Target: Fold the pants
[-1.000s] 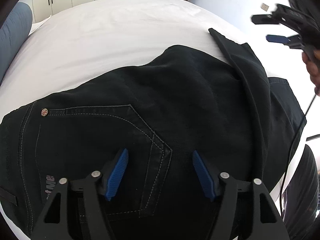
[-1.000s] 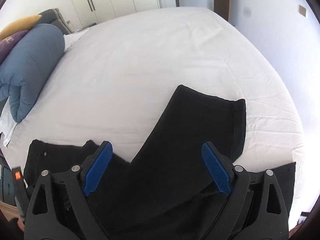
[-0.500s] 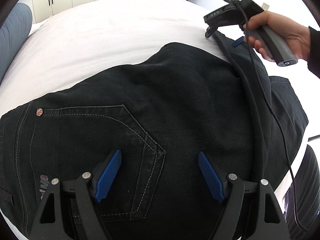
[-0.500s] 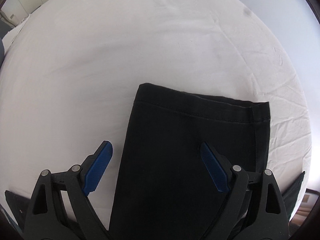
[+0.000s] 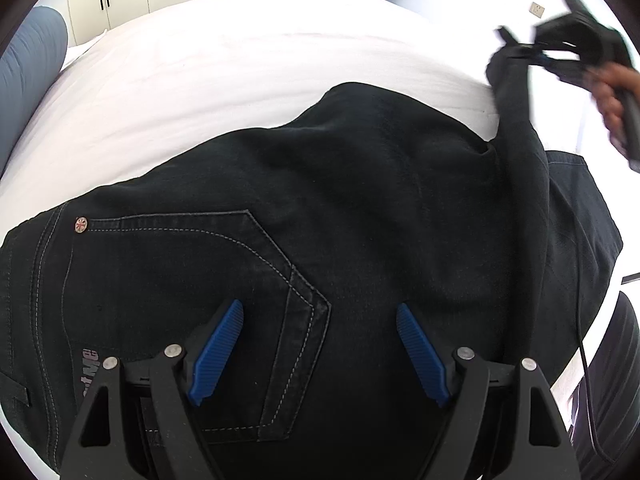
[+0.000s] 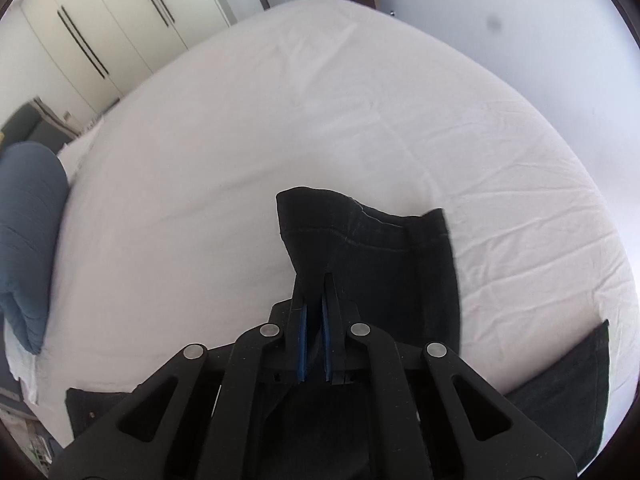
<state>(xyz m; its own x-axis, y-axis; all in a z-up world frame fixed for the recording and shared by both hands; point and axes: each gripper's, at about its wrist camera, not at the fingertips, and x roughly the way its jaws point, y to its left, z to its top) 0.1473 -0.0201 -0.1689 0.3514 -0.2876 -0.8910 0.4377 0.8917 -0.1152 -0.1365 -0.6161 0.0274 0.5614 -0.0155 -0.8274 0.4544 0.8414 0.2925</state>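
Black jeans (image 5: 360, 208) lie on a white bed (image 5: 240, 60), back pocket up. My left gripper (image 5: 320, 344) is open and hovers just above the seat of the jeans near the pocket. My right gripper (image 6: 314, 296) is shut on the hem end of a pant leg (image 6: 376, 240) and holds it lifted above the sheet. In the left wrist view the right gripper (image 5: 560, 48) shows at the upper right, blurred, with the leg (image 5: 516, 128) hanging from it.
A blue-grey rolled duvet (image 6: 28, 240) lies at the left side of the bed. White wardrobe doors (image 6: 120, 28) stand behind the bed. A second pant leg end (image 6: 560, 392) lies near the bed's right edge.
My right gripper was open above the pant leg end; it has shut on the hem and lifted it up and back. The left gripper has stayed open over the seat.
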